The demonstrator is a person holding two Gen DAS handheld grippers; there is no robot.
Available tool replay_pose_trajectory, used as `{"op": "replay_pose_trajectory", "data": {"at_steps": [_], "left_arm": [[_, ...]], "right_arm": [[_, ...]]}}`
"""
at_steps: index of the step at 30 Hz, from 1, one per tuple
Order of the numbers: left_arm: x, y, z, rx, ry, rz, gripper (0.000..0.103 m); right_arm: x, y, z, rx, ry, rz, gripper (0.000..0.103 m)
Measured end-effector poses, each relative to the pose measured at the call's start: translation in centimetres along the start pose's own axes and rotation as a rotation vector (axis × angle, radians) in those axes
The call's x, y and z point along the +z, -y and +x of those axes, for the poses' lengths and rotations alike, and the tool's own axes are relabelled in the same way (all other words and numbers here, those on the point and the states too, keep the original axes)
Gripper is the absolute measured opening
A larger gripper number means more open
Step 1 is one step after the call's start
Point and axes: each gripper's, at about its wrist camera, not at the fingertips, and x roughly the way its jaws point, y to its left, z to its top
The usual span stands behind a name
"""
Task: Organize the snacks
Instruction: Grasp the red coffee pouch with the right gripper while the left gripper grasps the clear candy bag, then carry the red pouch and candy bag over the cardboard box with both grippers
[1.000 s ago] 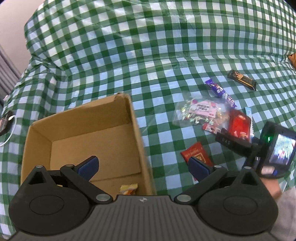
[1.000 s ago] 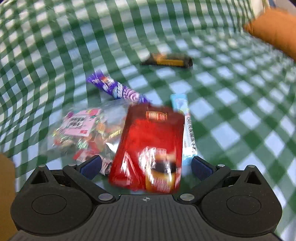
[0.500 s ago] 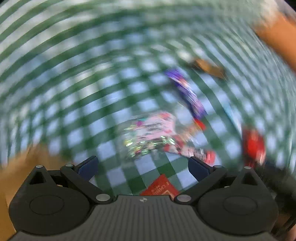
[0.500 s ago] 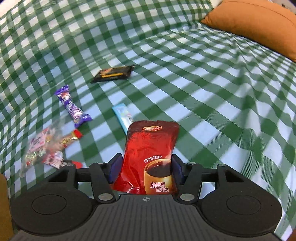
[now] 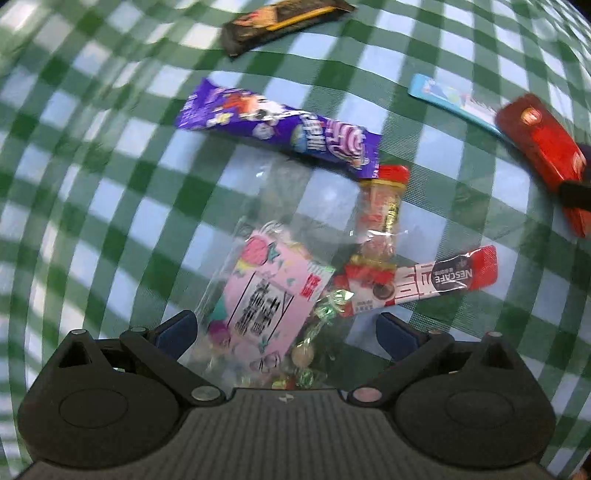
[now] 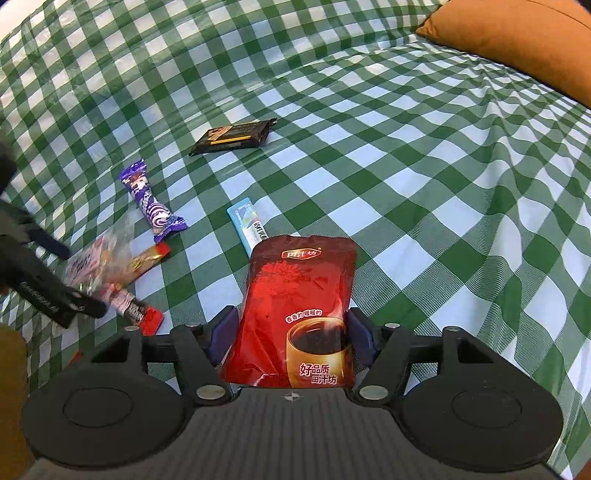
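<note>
R claw point(image 6: 291, 332) is gripping the red coffee pouch point(image 6: 295, 310) by its lower half w/ both pads pressing on the sides; the pouch is sticking up off the green check cloth point(image 6: 424, 177). L claw point(image 5: 286, 330) is spread wide, hovering low over the clear candy bag point(image 5: 266, 295) w/ the pink label, which is lying flat betw the pads, not yet pinched.

Rest of the snacks are lying loose on the cloth: purple bar point(image 5: 277, 127) just above the candy bag, Nescafe stick point(image 5: 428, 280) and a small red-capped packet point(image 5: 380, 203) overlapping the bag's R edge, blue stick point(image 5: 450, 98) further R, dark choc bar point(image 5: 284, 18) at the top. An orange cushion point(image 6: 517, 40) is sitting far R.

Risks, as I'm judging them:
- Candy bag is slippery film, loosely filled. If L claw is closing on film only, the bag prob. slides out or sags and drops.
- Nescafe stick + red-capped packet are touching the bag, so a grab could be dragging them along or flicking them away.
- Cloth is wrinkling under the snacks; pads going too low may be snagging fabric and pulling the whole pile.
- Pouch is soft and held by its sides, so a fast swing could be making it buckle and slip.
- Both claws are working close together; a collision looks possible.
</note>
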Motion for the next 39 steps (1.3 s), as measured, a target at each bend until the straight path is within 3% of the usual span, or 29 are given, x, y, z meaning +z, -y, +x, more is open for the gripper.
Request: {"op": "replay_pose_trajectory", "data": {"at_steps": [3,6,9,10,11,12,14,17,23,25,27,28,29,34,35,37,39], "left_arm": [[0.2,-1.0,0.5,-0.059,-0.007,0.017,0.103],[0.4,-2.2,1.2,-0.102,-0.032,-0.059,0.103],[0.0,-2.8,1.3,-0.099,-0.007,-0.116,0.1],[-0.4,-3.0,1.0,-0.104,0.011,-0.137,0.096],[-0.9,-3.2,0.3,-0.11,0.037,-0.16,0.078],[-1.2,-3.4,-0.5,-0.109,0.057,-0.186,0.056],[-1.9,-3.8,-1.9,-0.106,0.081,-0.242,0.037],[-2.9,-3.5,-4.0,-0.094,0.1,-0.284,0.03],[-5.1,-1.6,-9.8,-0.09,0.194,-0.352,0.027],[-5.9,-0.6,-12.0,-0.087,0.227,-0.376,0.027],[-7.0,-0.1,-13.5,-0.082,0.252,-0.411,0.027],[-7.4,0.1,-14.1,-0.084,0.265,-0.429,0.027],[-7.9,0.3,-14.7,-0.087,0.275,-0.445,0.027],[-9.9,0.7,-16.9,-0.075,0.297,-0.54,0.027],[-10.4,0.7,-17.4,-0.074,0.304,-0.561,0.027],[-11.4,0.7,-18.8,-0.074,0.324,-0.595,0.027],[-12.5,0.8,-20.7,-0.07,0.356,-0.63,0.027]], "right_arm": [[0.2,0.0,0.2,0.004,-0.001,-0.004,0.069],[0.3,0.1,0.3,0.008,0.005,-0.005,0.069],[0.1,0.0,0.4,0.005,0.02,-0.017,0.064],[0.0,0.0,0.3,-0.006,0.027,-0.027,0.053],[0.0,0.1,0.2,-0.012,0.034,-0.03,0.039],[0.1,0.4,0.1,-0.004,0.034,-0.019,0.031],[0.4,0.9,-0.3,0.011,0.027,0.009,0.015],[0.6,1.0,-1.2,0.003,0.042,0.006,0.0],[0.7,0.7,-3.4,0.014,0.066,0.005,0.0],[0.9,0.8,-3.6,0.004,0.068,0.029,0.006],[1.1,0.6,-3.1,-0.004,0.055,0.053,0.05],[1.1,0.4,-2.7,-0.015,0.047,0.062,0.091],[1.1,-0.1,-2.1,-0.022,0.044,0.058,0.1],[0.1,-4.2,2.5,-0.093,-0.023,-0.153,0.095],[-0.7,-5.4,2.9,-0.151,0.016,-0.256,0.082],[-1.5,-6.7,2.1,-0.1,0.059,-0.338,0.053],[-1.3,-6.8,1.0,-0.101,0.02,-0.296,0.049]]}}
